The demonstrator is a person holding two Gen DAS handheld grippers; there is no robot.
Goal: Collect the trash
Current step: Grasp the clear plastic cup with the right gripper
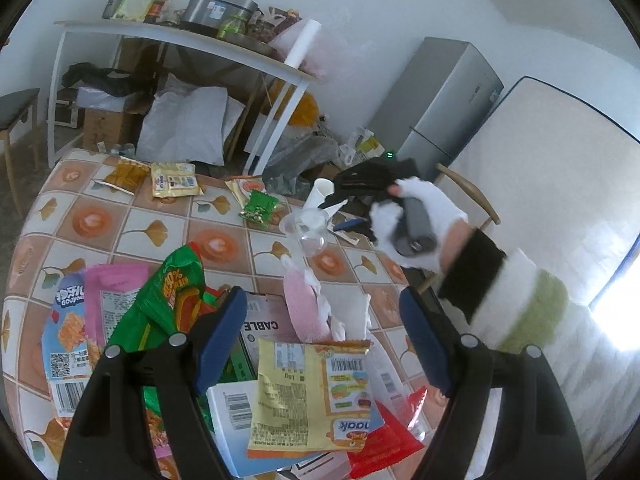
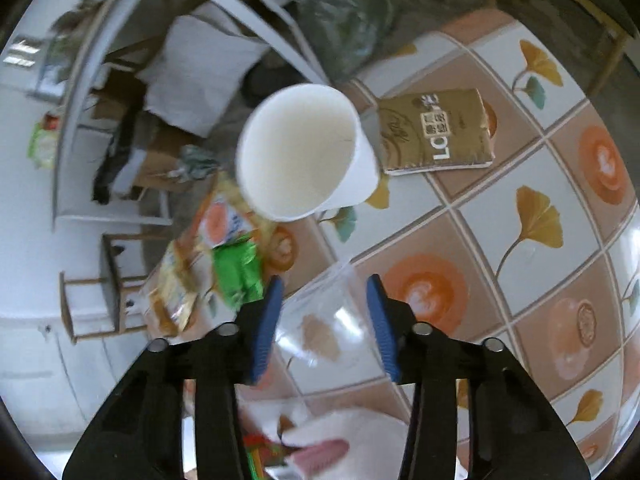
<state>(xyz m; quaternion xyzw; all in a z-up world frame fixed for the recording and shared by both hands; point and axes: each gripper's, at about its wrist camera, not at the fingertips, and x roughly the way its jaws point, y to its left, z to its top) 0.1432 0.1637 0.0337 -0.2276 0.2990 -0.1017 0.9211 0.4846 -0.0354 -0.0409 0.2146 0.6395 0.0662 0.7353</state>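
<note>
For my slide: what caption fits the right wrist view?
Right gripper straddles a clear plastic cup beside a tipped white paper cup.

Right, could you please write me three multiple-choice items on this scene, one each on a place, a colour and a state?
1. What sits between the fingers of the right gripper?
A. a clear plastic cup
B. a gold booklet
C. a green packet

2. What colour is the paper cup beyond that gripper?
A. red
B. black
C. white

3. How does the left gripper stand?
A. shut on a yellow packet
B. open, holding nothing
C. shut tight on nothing

Answers:
1. A, since the right wrist view shows the see-through cup in the gap between the blue fingers.
2. C, since the cup is white inside and out.
3. B, since the left wrist view shows its blue fingers spread wide above the wrappers and gripping none of them.
</note>
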